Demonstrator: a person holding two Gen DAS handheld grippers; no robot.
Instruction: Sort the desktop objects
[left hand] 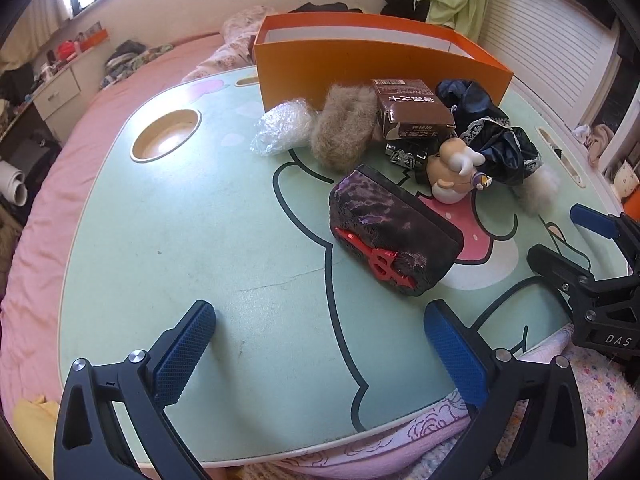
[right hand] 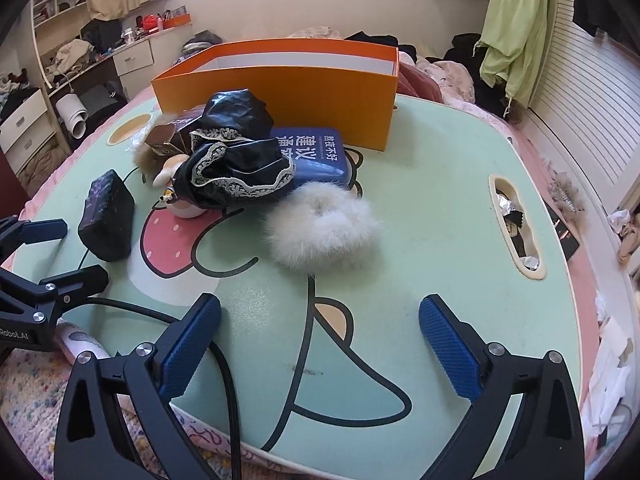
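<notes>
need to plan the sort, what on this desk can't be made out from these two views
- Orange box floor: both views, hidden by its own front wall.
- Blue tin: right wrist view, near half covered by the black lace-trimmed cloth; left wrist view, not visible.
- Metal clips: left wrist view, tucked under the brown carton, too small to count.
- Table slot contents: right wrist view, only scraps show.

Mint cartoon-print surface (right hand: 440, 240) sits on a pink bed (left hand: 60, 184). On it: orange box (right hand: 288, 96) at the back, w/ brown carton (left hand: 412, 110), fur puffs (right hand: 320, 228), dark pouch (left hand: 392, 236), figurine (left hand: 452, 172) & blue tin (right hand: 316, 156) in front.
</notes>
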